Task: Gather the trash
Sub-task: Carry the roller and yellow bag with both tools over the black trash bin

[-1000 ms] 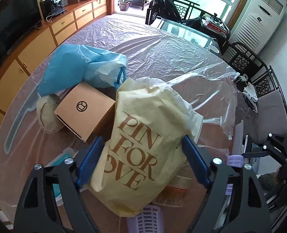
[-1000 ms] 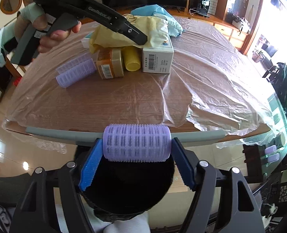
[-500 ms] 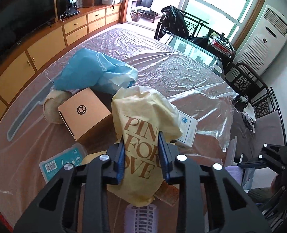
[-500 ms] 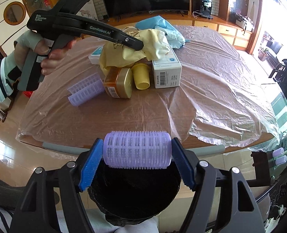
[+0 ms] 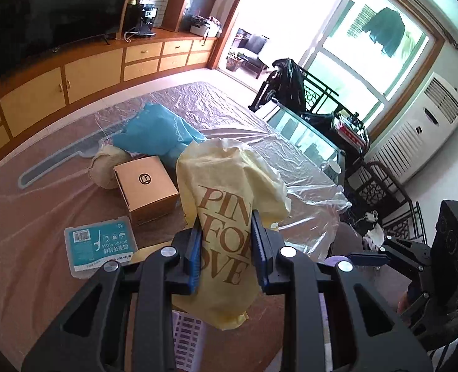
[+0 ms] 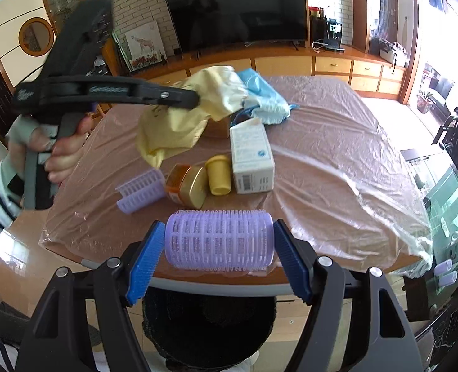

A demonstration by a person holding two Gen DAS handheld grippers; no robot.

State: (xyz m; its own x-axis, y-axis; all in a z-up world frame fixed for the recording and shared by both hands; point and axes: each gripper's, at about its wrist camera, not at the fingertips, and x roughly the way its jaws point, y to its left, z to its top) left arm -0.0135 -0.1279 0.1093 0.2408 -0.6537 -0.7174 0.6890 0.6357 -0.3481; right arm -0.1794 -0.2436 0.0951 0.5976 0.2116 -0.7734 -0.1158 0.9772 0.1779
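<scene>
A: Where do we stand?

B: Midway, we'd judge. Our left gripper (image 5: 226, 248) is clamped on the yellow bag (image 5: 229, 217), held up off the table (image 6: 337, 161). Our right gripper (image 6: 219, 257) is closed on the purple hair roller (image 6: 219, 240), at the near edge above the black bin (image 6: 210, 322).

A: And what's left?

B: On the table: the white carton (image 6: 252, 155), yellow cup (image 6: 219, 174), gold-lidded jar (image 6: 187, 186), another roller (image 6: 140, 190), and farther off the brown box (image 5: 145, 186), floss case (image 5: 100, 248) and blue bag (image 5: 160, 133).

A: Anything in the bin?

B: Its inside shows only dark; we can't tell.
</scene>
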